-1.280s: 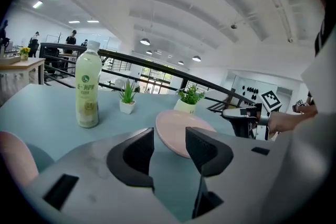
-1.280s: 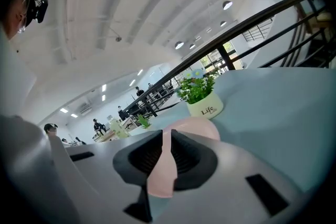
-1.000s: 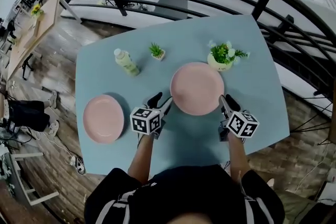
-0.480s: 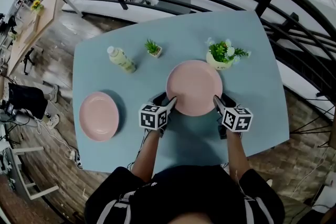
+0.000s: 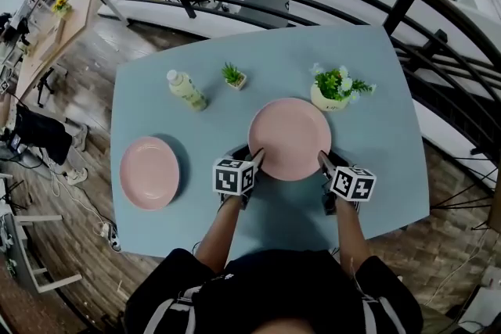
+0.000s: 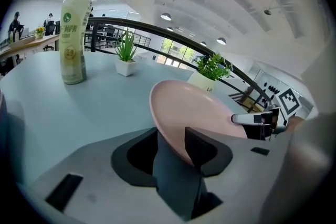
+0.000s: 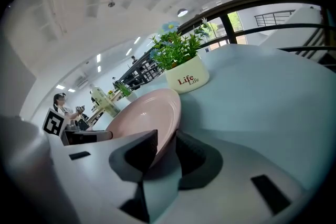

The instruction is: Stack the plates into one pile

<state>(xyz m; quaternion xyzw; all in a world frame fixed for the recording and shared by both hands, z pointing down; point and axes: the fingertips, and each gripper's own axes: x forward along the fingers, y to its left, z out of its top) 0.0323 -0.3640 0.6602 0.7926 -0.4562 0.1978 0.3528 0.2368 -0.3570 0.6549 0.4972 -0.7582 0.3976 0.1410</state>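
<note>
A large pink plate [image 5: 290,138] lies mid-table, and a smaller pink plate [image 5: 149,172] sits apart at the table's left. My left gripper [image 5: 254,159] is at the large plate's near-left rim, and my right gripper [image 5: 322,160] is at its near-right rim. In the left gripper view the plate [image 6: 194,113] has its rim pinched between the jaws of the left gripper [image 6: 170,136]. The right gripper view shows the same plate [image 7: 144,115] with its edge clamped in the right gripper [image 7: 167,139]. Each gripper is shut on the rim.
A pale green bottle [image 5: 187,91] and a small potted plant [image 5: 233,77] stand at the back left of the blue table [image 5: 376,160]. A white flower pot [image 5: 333,90] stands just behind the large plate. A black railing [image 5: 391,8] curves beyond the table.
Both grippers moved forward and inward from the table's near side onto the large plate's rim, and their jaws now hold it from left and right.
</note>
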